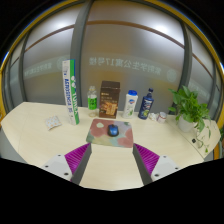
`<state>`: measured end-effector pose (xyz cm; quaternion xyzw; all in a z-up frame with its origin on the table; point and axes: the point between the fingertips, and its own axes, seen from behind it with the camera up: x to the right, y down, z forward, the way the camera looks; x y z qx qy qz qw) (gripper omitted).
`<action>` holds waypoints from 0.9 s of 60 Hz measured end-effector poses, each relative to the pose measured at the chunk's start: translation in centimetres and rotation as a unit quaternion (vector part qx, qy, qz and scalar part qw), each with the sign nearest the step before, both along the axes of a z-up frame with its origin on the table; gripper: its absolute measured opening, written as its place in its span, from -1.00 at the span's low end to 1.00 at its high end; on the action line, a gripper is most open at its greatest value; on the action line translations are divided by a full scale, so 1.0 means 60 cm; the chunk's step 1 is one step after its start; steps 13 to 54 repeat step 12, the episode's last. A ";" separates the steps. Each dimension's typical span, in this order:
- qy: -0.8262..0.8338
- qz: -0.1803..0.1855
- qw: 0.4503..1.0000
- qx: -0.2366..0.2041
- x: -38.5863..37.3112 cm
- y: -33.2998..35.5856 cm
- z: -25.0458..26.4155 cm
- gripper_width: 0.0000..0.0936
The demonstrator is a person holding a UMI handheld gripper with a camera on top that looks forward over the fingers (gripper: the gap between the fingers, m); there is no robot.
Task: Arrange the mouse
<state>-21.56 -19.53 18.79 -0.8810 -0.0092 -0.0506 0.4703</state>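
Claw (110,163): my two fingers stand wide apart with nothing between them; a magenta ribbed pad (77,155) lines each inner face.
Mouse (113,131): small, rounded, blue; it lies ahead of my fingertips, roughly centred on the gap between them, and I am not touching it.
Mouse pad (108,133): flat rectangle with a pinkish mottled print; the mouse sits on it, slightly right of its middle.
Worktop (40,135): pale cream, smooth, with a curved near edge.
Behind the mouse pad: a brown carton (110,96) stands upright directly beyond it; just left of the carton a clear bottle with a green label (92,100); further left a tall green and white tube (71,90).
Right of the carton: a white container (131,102), then a dark bottle (147,103) leaning slightly.
Far right of the mouse pad: a leafy green potted plant (191,108).
Left of the mouse pad: a small flat pale item (54,122); I cannot tell what it is.
Hard to read: the labels on the containers are too small to make out.
Background: frosted glass panels (130,50) in dark frames.
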 end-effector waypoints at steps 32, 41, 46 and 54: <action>-0.003 -0.003 1.000 -0.003 -0.008 -0.032 0.004 0.82; -0.003 -0.003 1.000 -0.003 -0.008 -0.032 0.004 0.82; -0.003 -0.003 1.000 -0.003 -0.008 -0.032 0.004 0.82; -0.003 -0.003 1.000 -0.003 -0.008 -0.032 0.004 0.82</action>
